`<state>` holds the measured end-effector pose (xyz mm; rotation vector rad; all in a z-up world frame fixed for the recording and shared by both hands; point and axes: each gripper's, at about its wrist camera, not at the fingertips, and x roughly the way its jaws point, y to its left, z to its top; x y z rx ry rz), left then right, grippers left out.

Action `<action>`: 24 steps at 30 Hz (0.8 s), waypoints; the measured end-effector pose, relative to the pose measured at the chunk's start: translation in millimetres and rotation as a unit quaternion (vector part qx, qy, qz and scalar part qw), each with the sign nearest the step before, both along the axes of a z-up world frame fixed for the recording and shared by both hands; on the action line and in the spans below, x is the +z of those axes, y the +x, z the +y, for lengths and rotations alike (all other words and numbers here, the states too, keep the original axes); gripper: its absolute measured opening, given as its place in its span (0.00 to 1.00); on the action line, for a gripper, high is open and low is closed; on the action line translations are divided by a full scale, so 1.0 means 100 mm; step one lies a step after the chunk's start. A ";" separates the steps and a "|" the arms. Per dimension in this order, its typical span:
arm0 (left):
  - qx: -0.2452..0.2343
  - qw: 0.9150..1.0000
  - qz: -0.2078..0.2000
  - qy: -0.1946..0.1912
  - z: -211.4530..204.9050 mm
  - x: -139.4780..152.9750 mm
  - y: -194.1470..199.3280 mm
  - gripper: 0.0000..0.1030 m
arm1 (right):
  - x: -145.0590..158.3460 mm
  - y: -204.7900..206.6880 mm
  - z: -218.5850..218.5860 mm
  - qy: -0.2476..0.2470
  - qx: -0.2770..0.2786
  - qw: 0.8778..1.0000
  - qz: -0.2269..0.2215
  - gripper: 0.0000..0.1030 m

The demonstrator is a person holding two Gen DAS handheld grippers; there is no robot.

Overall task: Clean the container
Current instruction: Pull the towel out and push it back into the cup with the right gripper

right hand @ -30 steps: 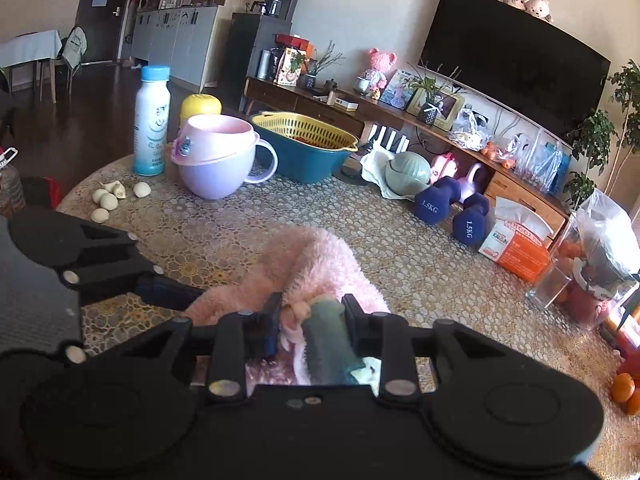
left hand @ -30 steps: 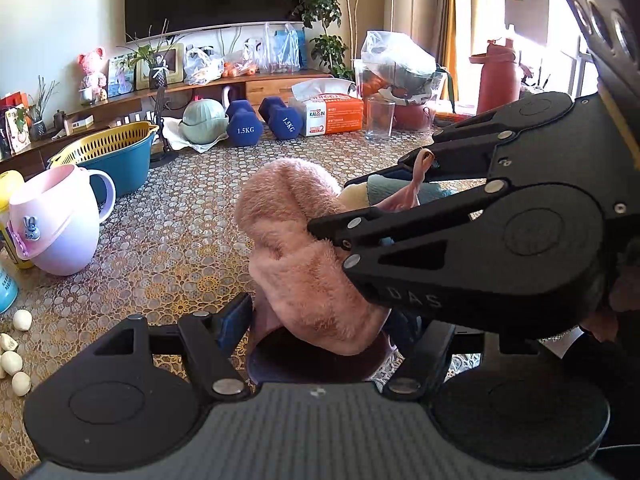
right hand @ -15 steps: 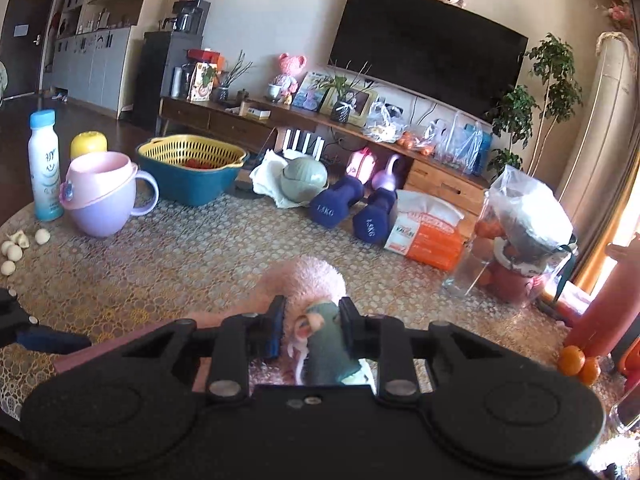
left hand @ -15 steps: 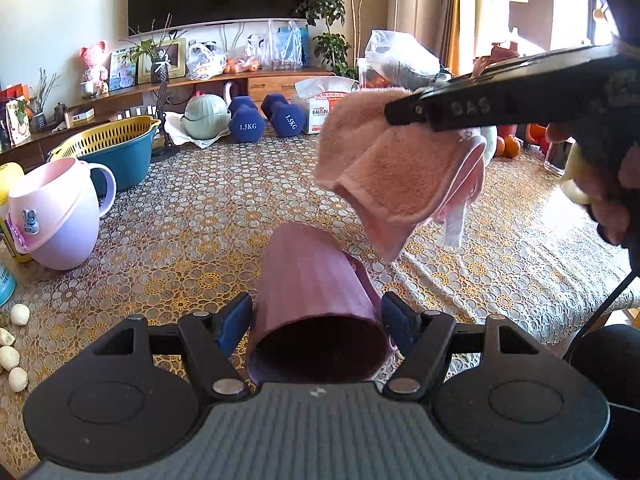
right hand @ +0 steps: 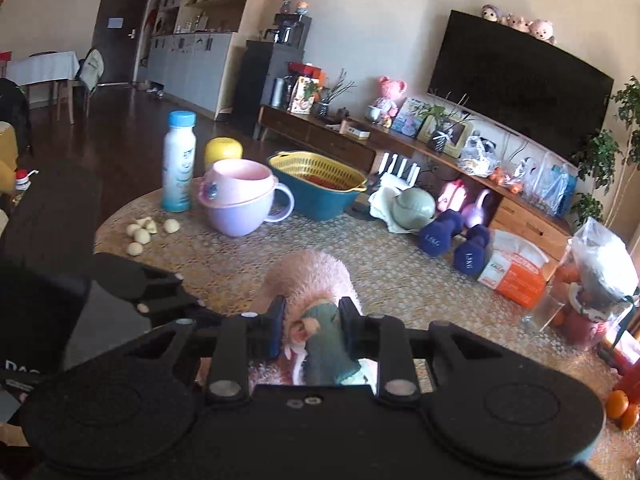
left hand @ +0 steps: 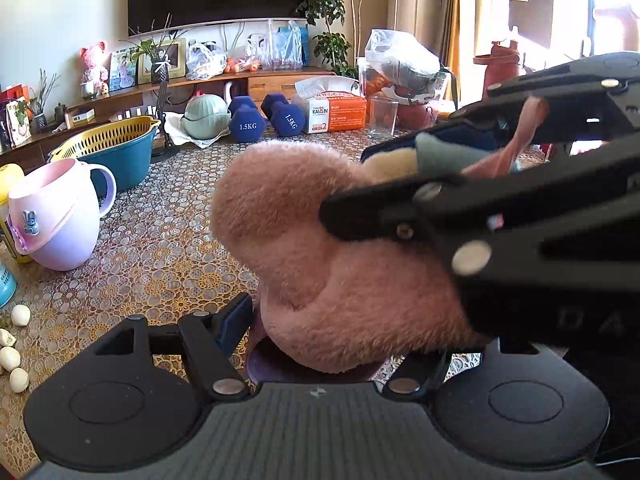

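Left wrist: left gripper [left hand: 332,344] clamped around the mauve cup [left hand: 280,364]. The pink fluffy cloth [left hand: 320,248], lifted clear half a second ago, now covers the cup again, so wiping continues.

Right wrist: right gripper [right hand: 312,330] pinched tight on cloth [right hand: 308,280] above the table [right hand: 400,280].

I read "1.5KG" on both blue dumbbells [left hand: 245,119] and "KAIXIN" on my orange tissue pack [left hand: 335,112].

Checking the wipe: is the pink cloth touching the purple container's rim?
Touching. The left wrist view shows the pink cloth pressed onto the rim of the purple container, no gap.
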<state>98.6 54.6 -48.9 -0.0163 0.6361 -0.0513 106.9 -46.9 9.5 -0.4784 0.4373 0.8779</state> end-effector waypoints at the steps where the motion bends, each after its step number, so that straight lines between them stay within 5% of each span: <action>1: 0.000 1.000 0.000 -0.001 0.00 0.00 0.00 0.69 | -0.03 0.00 0.03 -0.005 0.001 1.000 0.000 0.26; 11: 0.001 1.000 0.002 -0.002 -0.01 0.01 0.00 0.68 | -0.18 0.21 0.09 -0.004 -0.018 0.999 0.033 0.26; 24: 0.000 1.000 0.002 -0.001 0.00 0.02 0.02 0.68 | -0.41 0.57 0.16 -0.031 -0.063 0.997 0.021 0.27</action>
